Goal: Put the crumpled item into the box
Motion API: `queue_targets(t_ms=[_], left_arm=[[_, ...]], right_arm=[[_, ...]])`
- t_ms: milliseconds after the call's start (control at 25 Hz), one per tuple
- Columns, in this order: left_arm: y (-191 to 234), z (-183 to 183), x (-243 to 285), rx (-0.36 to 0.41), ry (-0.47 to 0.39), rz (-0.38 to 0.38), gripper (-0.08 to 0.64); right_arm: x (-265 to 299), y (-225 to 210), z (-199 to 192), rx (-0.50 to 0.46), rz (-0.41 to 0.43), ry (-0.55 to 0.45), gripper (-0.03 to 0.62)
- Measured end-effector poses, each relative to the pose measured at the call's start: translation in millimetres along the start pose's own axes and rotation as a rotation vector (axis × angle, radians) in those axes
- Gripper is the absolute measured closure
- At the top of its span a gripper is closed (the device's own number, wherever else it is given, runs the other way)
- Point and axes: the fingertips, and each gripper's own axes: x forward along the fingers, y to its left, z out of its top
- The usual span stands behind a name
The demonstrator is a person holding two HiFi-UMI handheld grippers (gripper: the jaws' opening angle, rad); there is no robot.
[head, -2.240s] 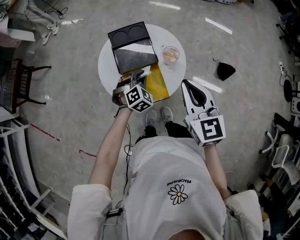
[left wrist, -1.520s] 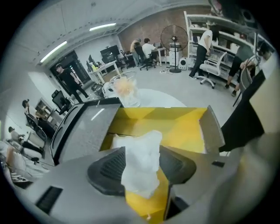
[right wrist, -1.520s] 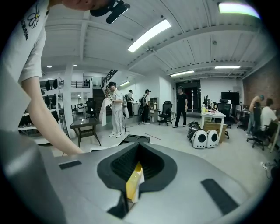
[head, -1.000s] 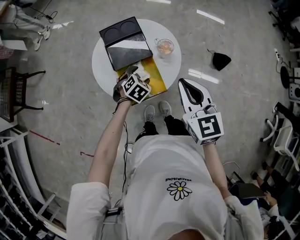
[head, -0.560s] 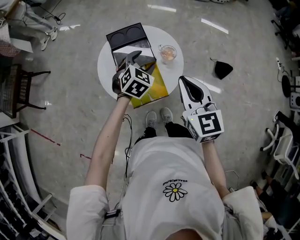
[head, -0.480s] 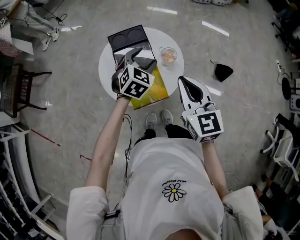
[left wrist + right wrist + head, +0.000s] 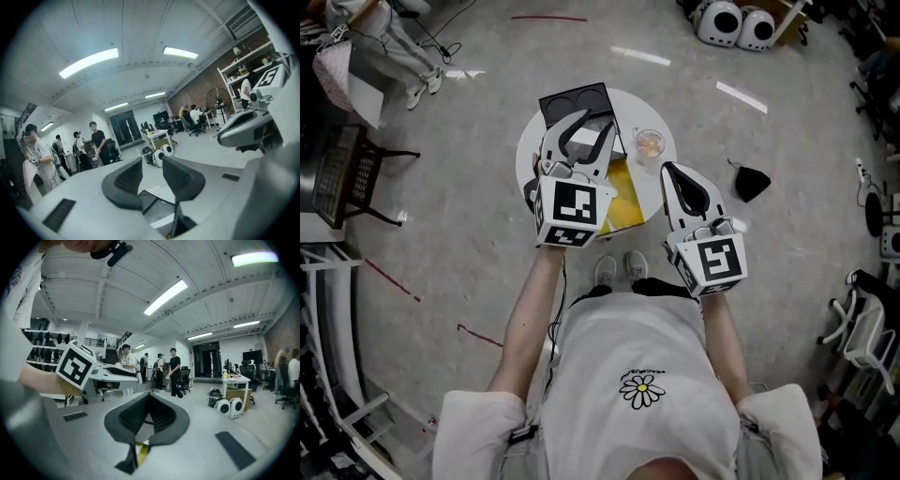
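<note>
You are holding the left gripper (image 7: 596, 122) directly over the box (image 7: 573, 97) on the round white table (image 7: 528, 155). Its jaws are standing well apart with nothing between them. Through their gap, the left gripper view is looking down onto a dark corner of the box with a pale patch (image 7: 161, 220) inside it. That patch may be the crumpled item already lying in the box, straight below the jaws, but no view is showing it clearly enough to say, and nothing crumpled is showing elsewhere on the table. The box is lying with its long axis running away from you: the far part, with two round recesses, is showing empty, and the near part is mostly hiding under the left gripper. Your left hand is by far the nearer one to it. You are keeping the right gripper (image 7: 668, 169) off to the side with its jaws closed on nothing, tips pointing at the table's right edge near the glass cup (image 7: 649, 142), which is holding something orange. A flat yellow sheet (image 7: 630, 190) is lying on the near edge, touching the box.
</note>
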Motion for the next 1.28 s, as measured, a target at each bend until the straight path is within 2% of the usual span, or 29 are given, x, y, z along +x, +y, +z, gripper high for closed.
queue_targets(t_ms=[160, 320, 600, 720, 880, 1280], left_arm=[[8.5, 24.1, -28.9, -0.050, -0.096, 0.067, 0.466], [17.9, 38.9, -54.4, -0.088, -0.148, 0.123, 0.490], [23.0, 36.2, -78.1, -0.167, -0.198, 0.174, 0.533], [21.8, 28.3, -90.8, -0.236, -0.233, 0.198, 0.553], [23.7, 16.5, -103.1, -0.290, -0.235, 0.246, 0.558], [30.0, -2.8, -110.0, -0.304, -0.219, 0.299, 0.558]], right_arm=[[2.0, 0.1, 15.6, -0.013, -0.001, -0.037, 0.590], [1.9, 1.2, 25.9, -0.016, -0.004, -0.062, 0.591], [-1.2, 7.1, 30.5, 0.007, 0.004, -0.087, 0.591], [-3.6, 10.3, 32.1, 0.005, 0.002, -0.088, 0.591], [-2.5, 5.3, 29.3, 0.022, -0.037, -0.086, 0.591], [-2.8, 6.7, 19.6, 0.012, -0.037, -0.059, 0.591]])
